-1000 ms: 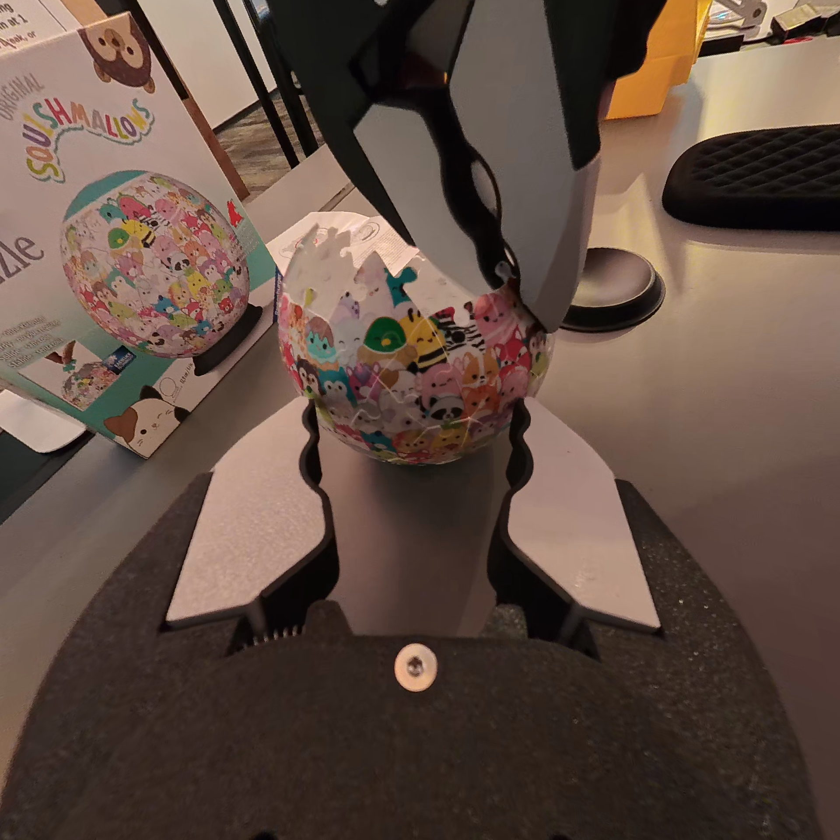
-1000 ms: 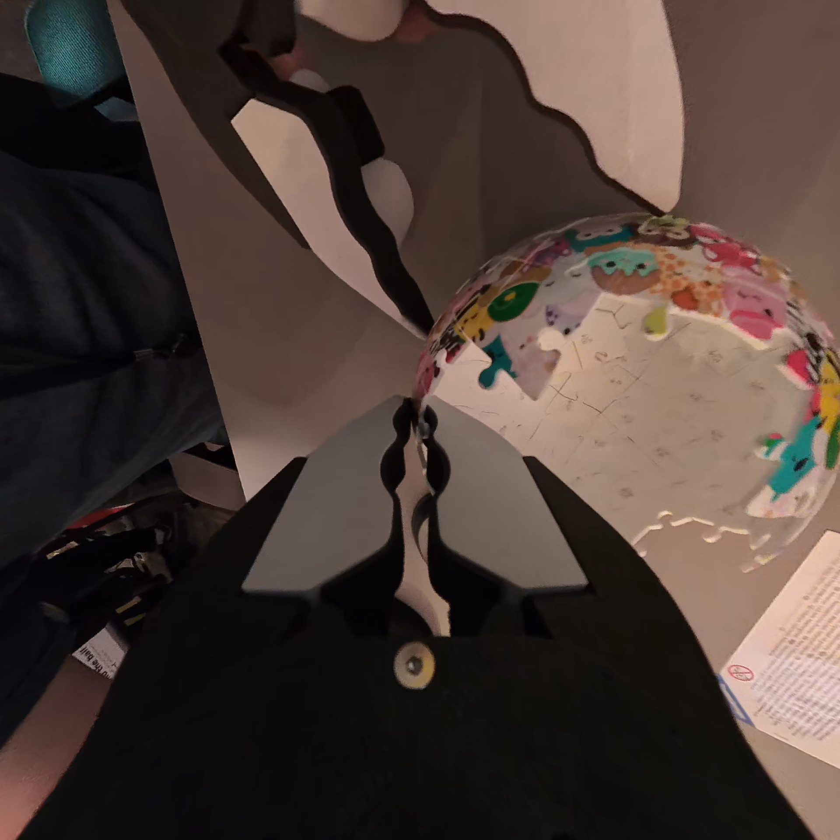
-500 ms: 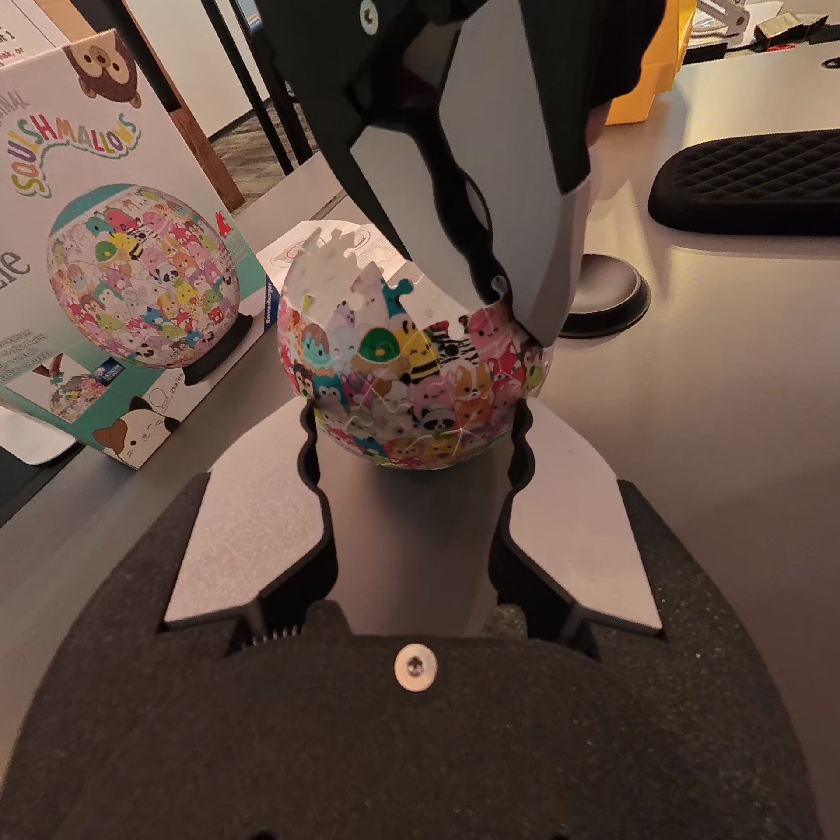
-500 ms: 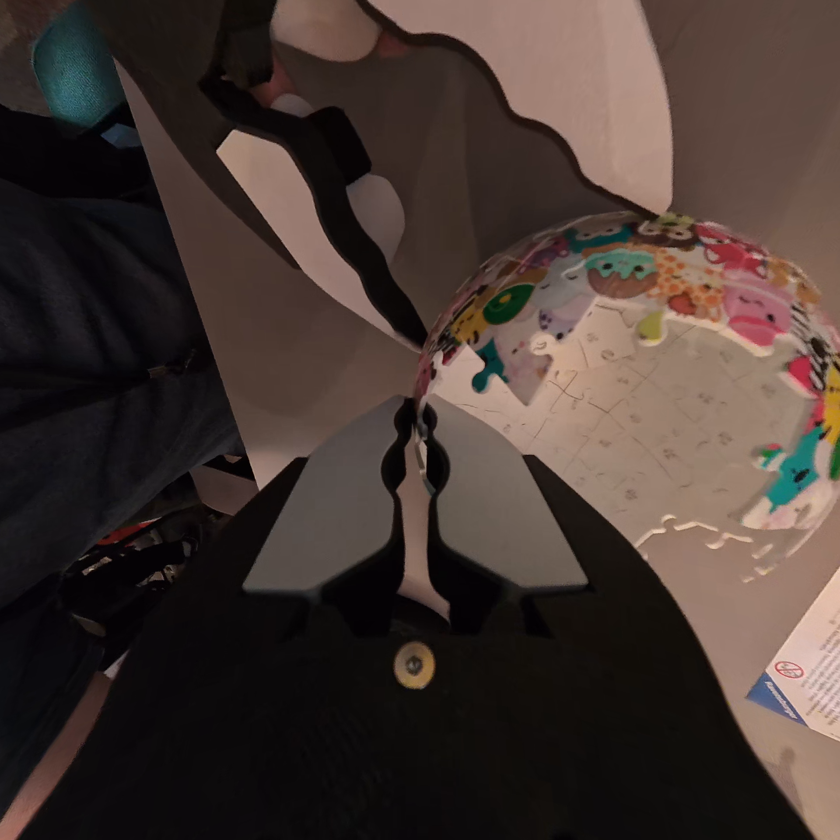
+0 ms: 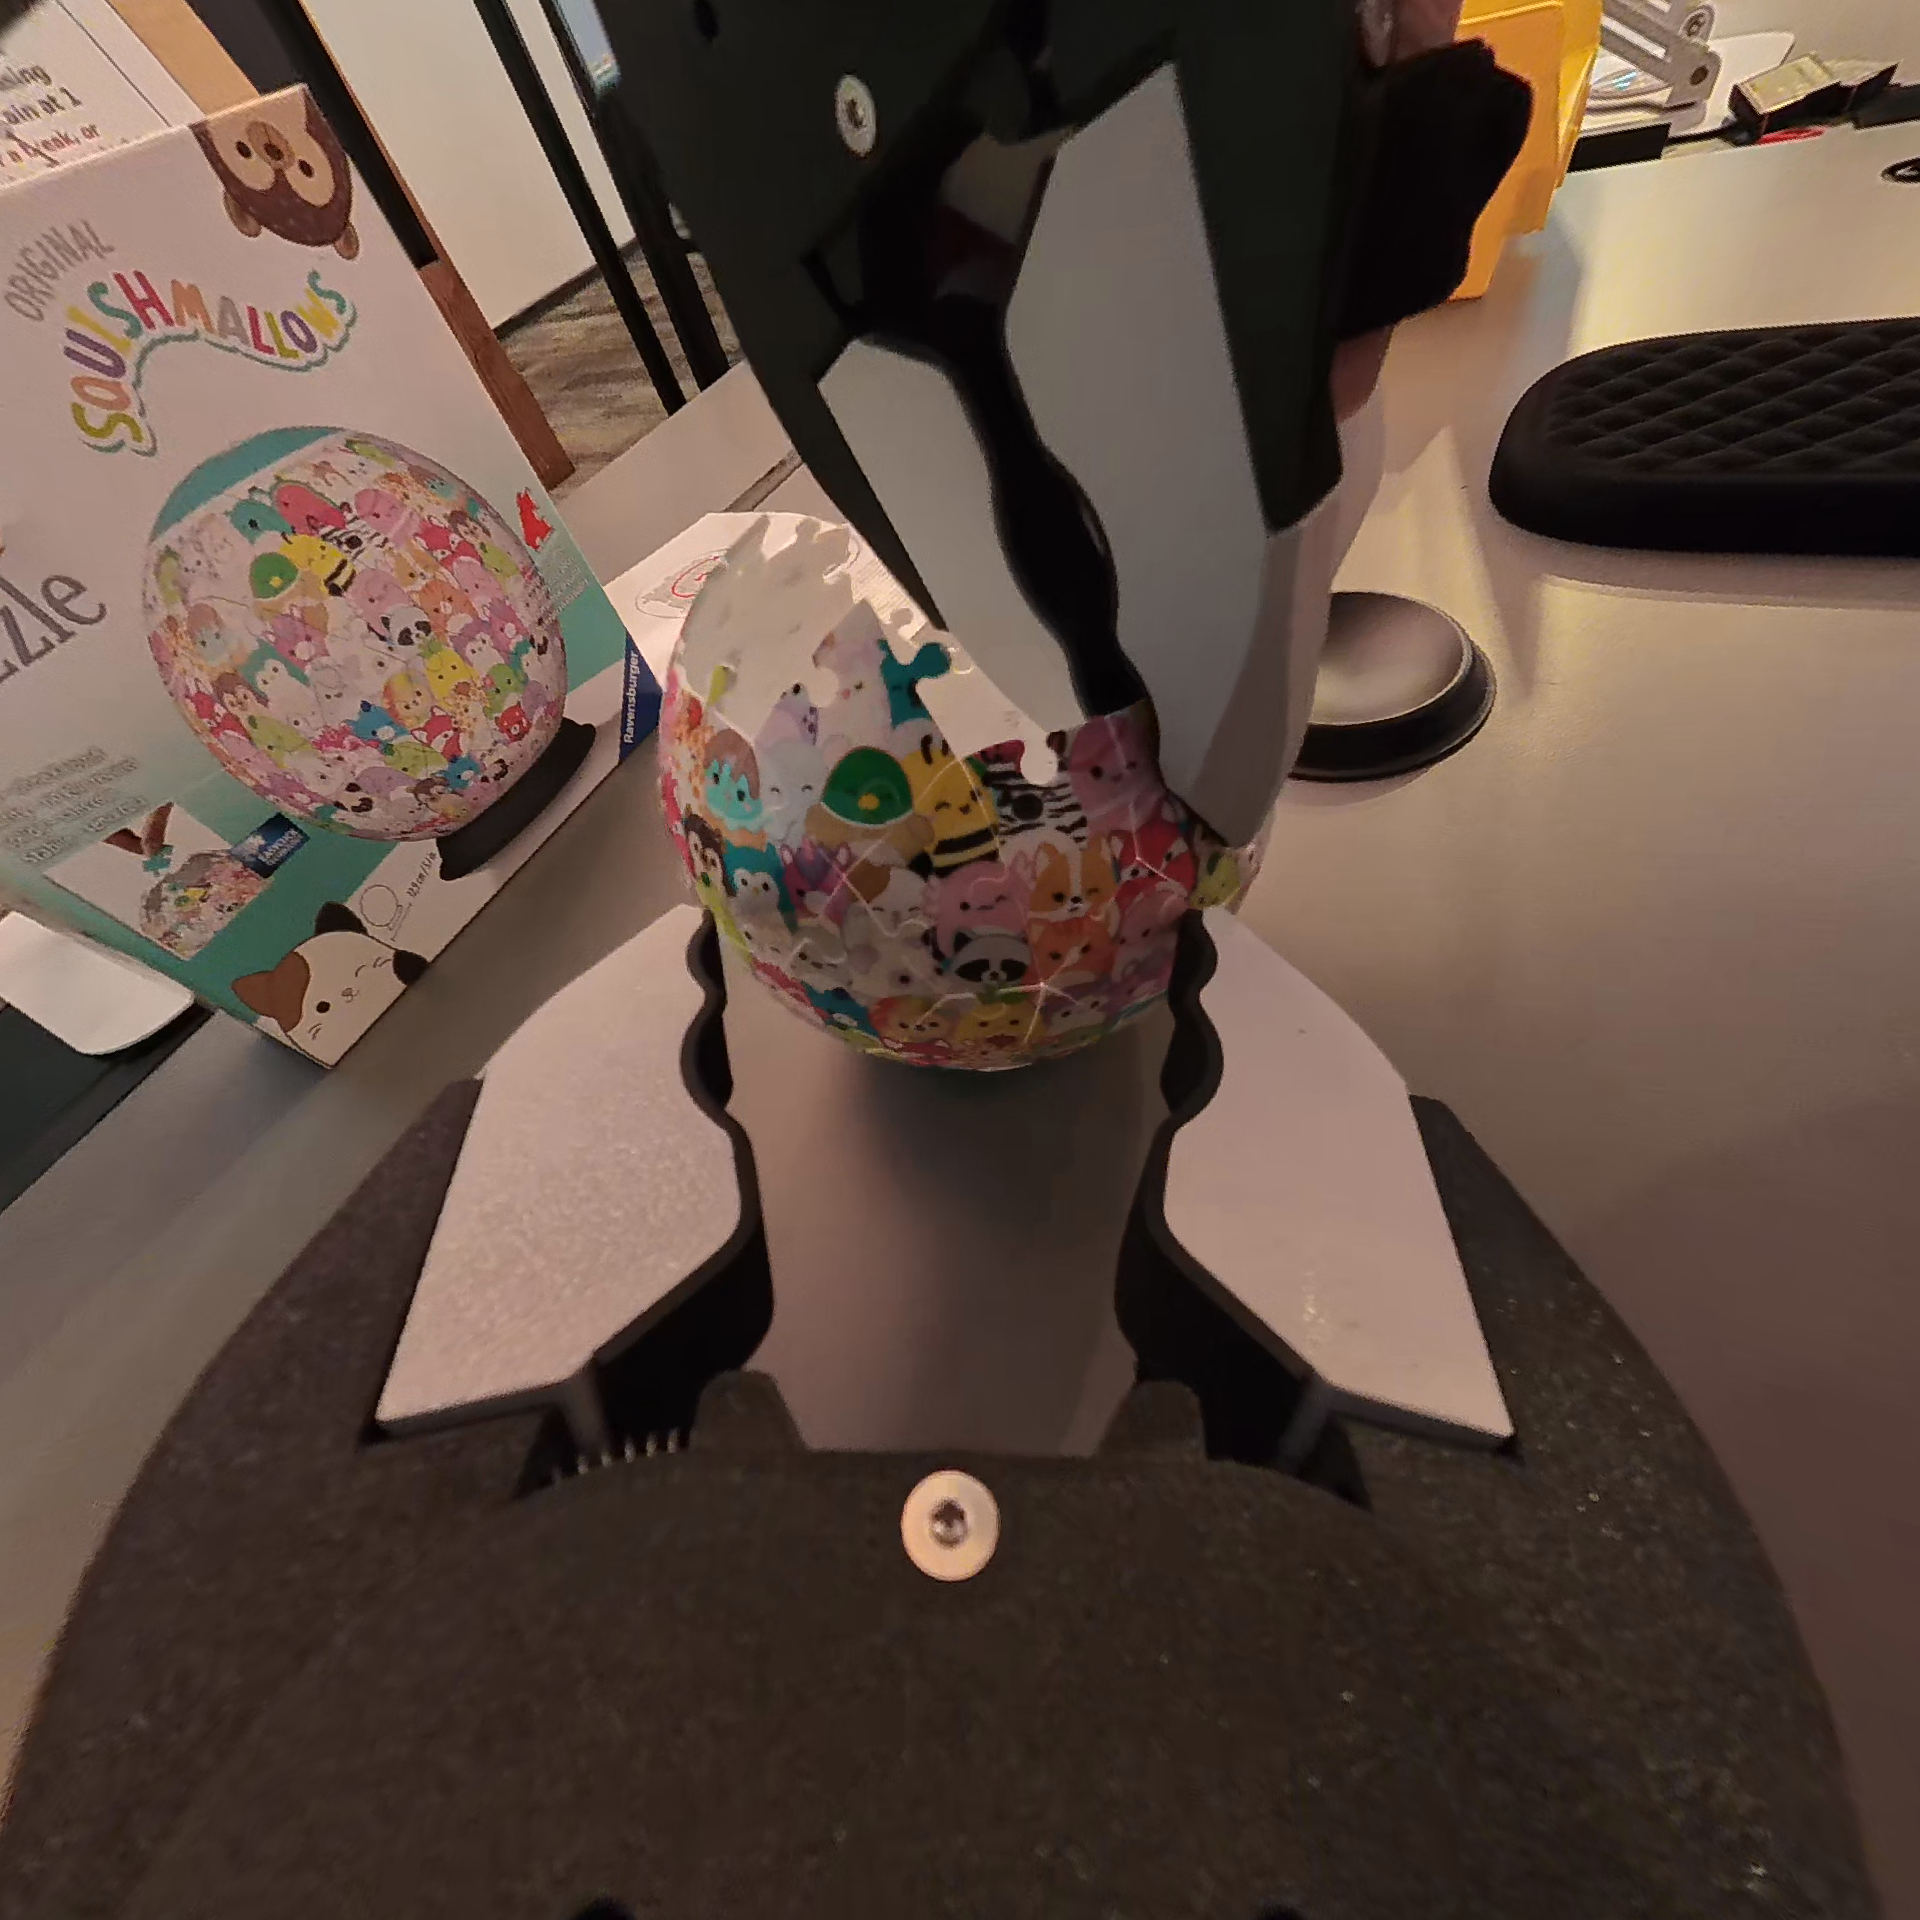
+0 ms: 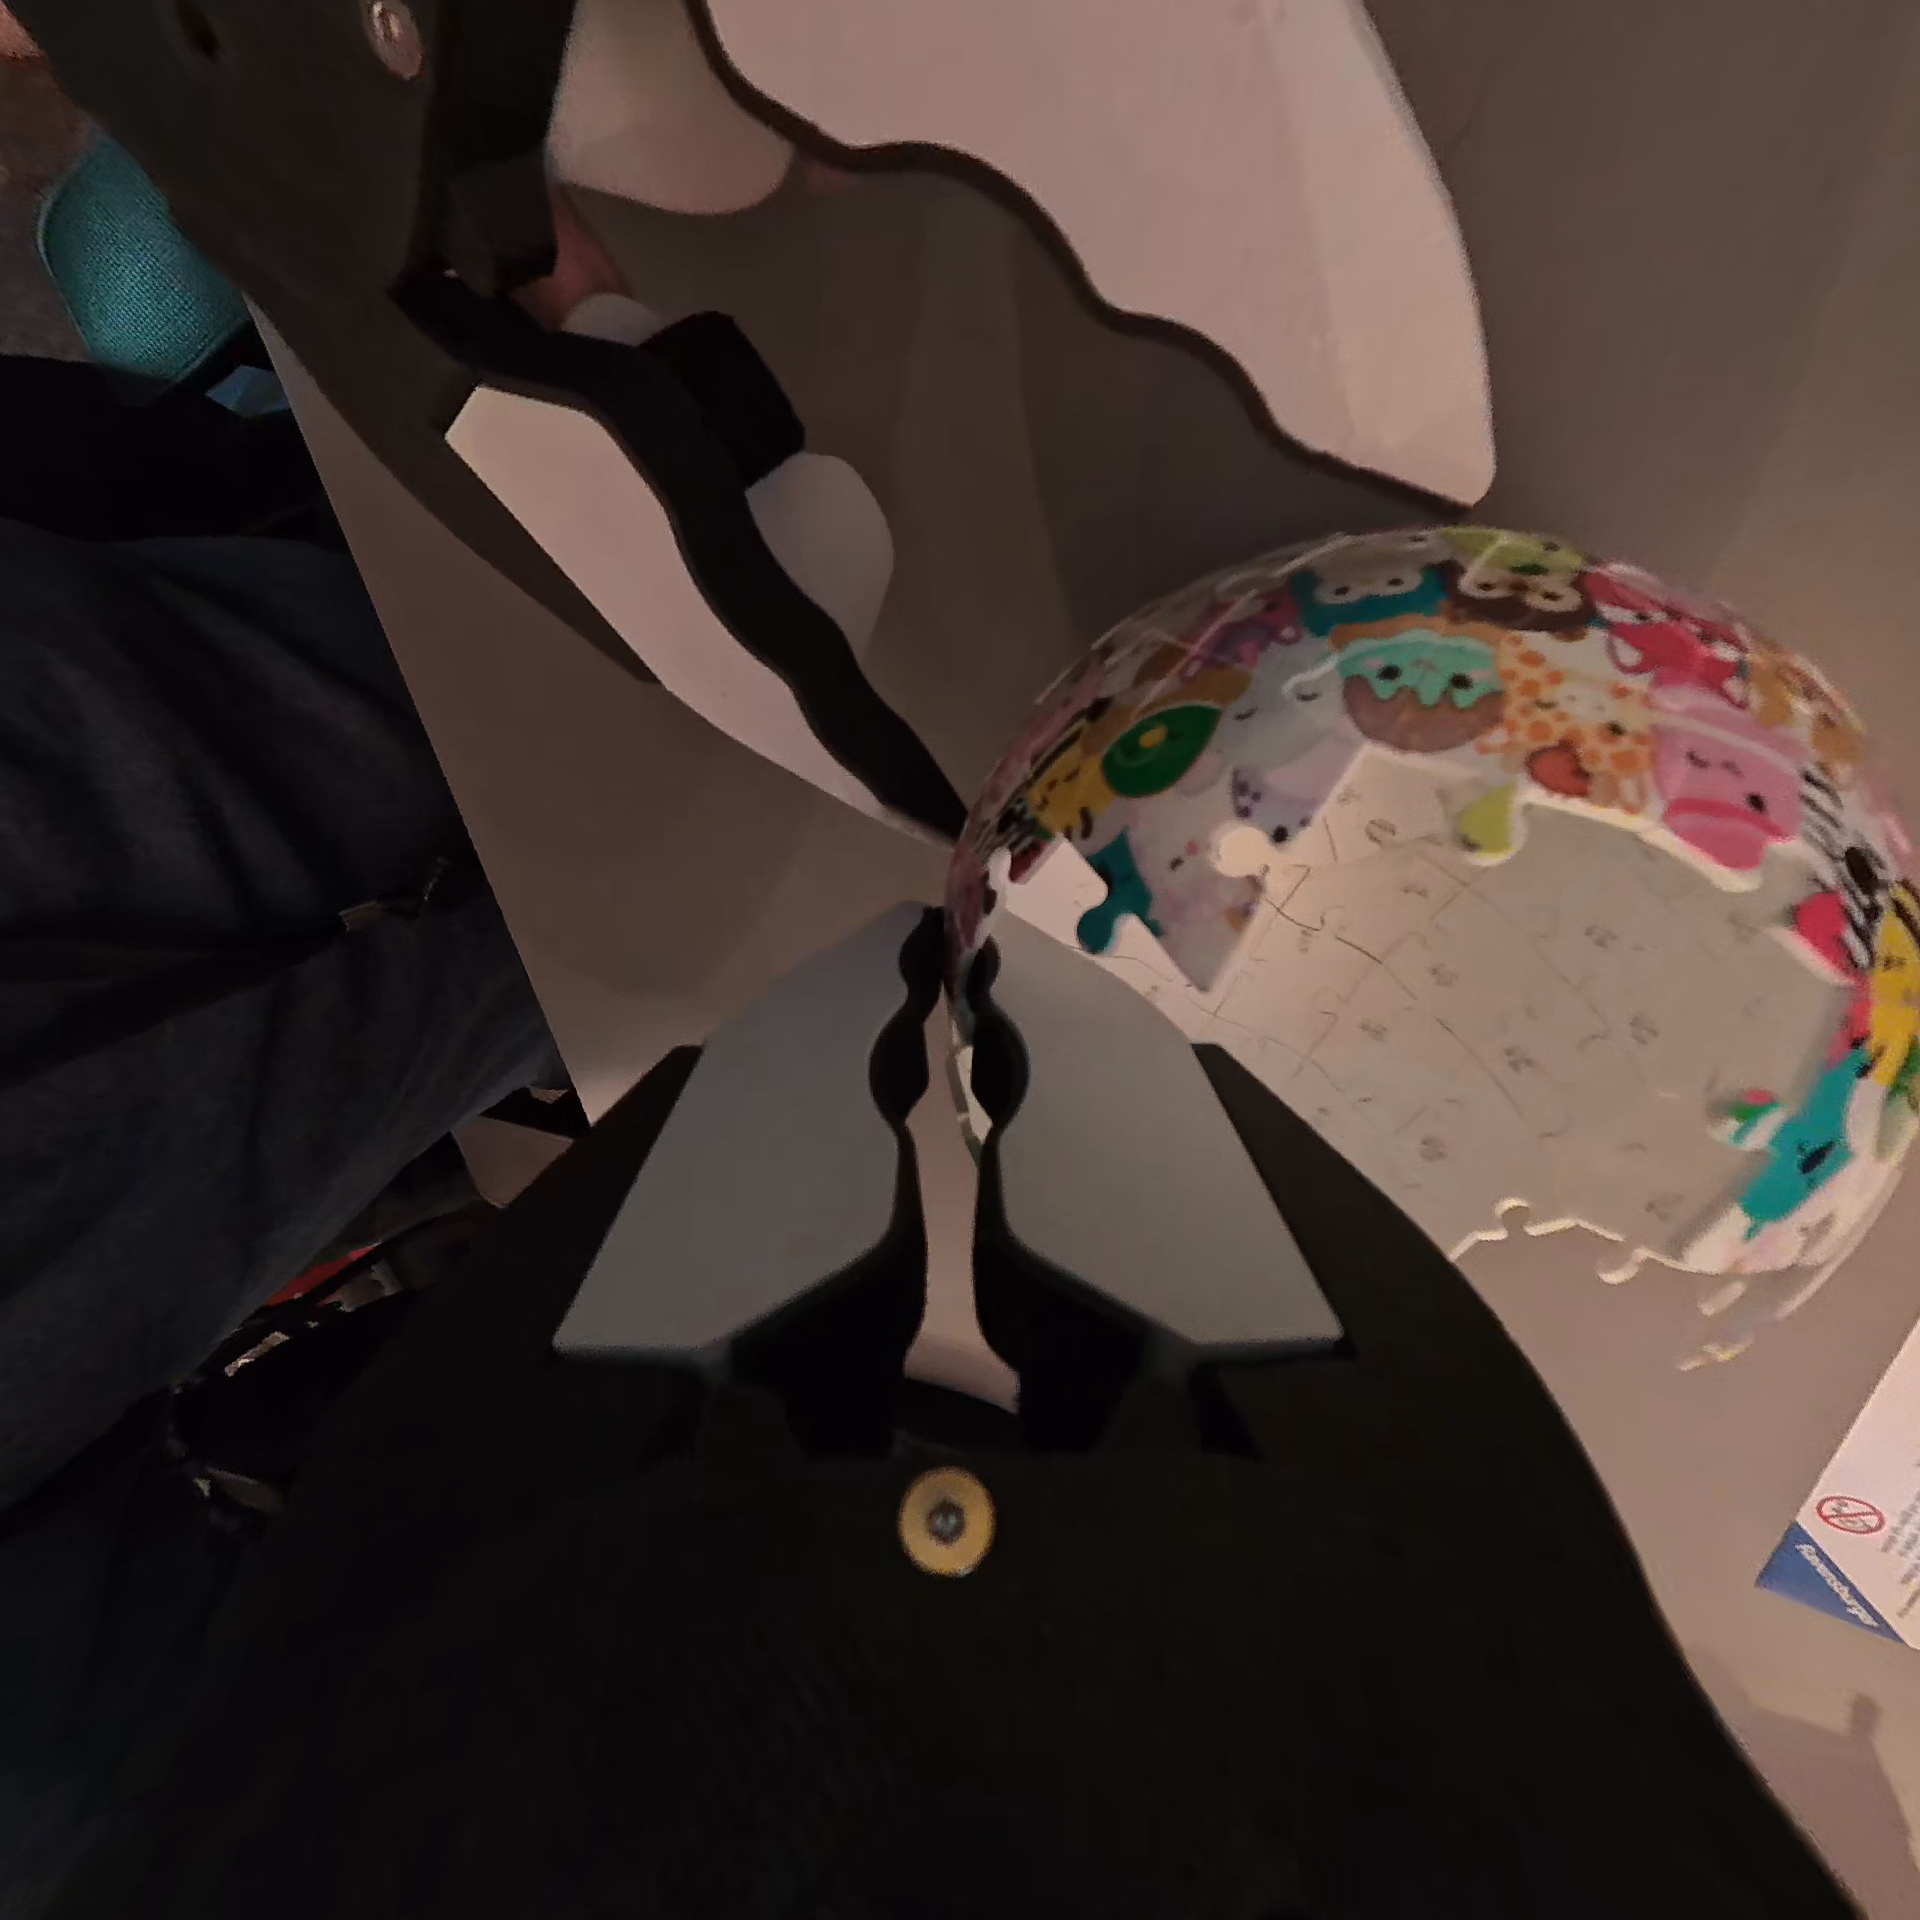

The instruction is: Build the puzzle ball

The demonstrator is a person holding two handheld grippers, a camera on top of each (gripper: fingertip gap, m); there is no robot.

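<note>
The puzzle ball (image 5: 935, 883) is a colourful half-built shell with an open, jagged top, and it rests on the grey table (image 5: 1558, 1039). My left gripper (image 5: 951, 935) is open, with a fingertip on either side of the ball's lower half. My right gripper (image 5: 1174, 748) comes down from above and is shut on the ball's right rim. In the right wrist view the right gripper (image 6: 961, 935) pinches the shell wall, and the ball's white inside (image 6: 1507, 1039) shows. The left gripper's fingers (image 6: 1195, 208) reach in from the top of that view.
The puzzle box (image 5: 260, 623) stands at the left. A paper leaflet (image 5: 686, 582) lies behind the ball and also shows in the right wrist view (image 6: 1860, 1538). A black round stand (image 5: 1382, 696) and a black quilted pad (image 5: 1714, 447) are at the right. A person's dark clothing (image 6: 208, 831) is close by.
The right gripper has kept its pinch on the rim and the ball has turned slightly. The left gripper has stayed open around the ball, shifting only a little.
</note>
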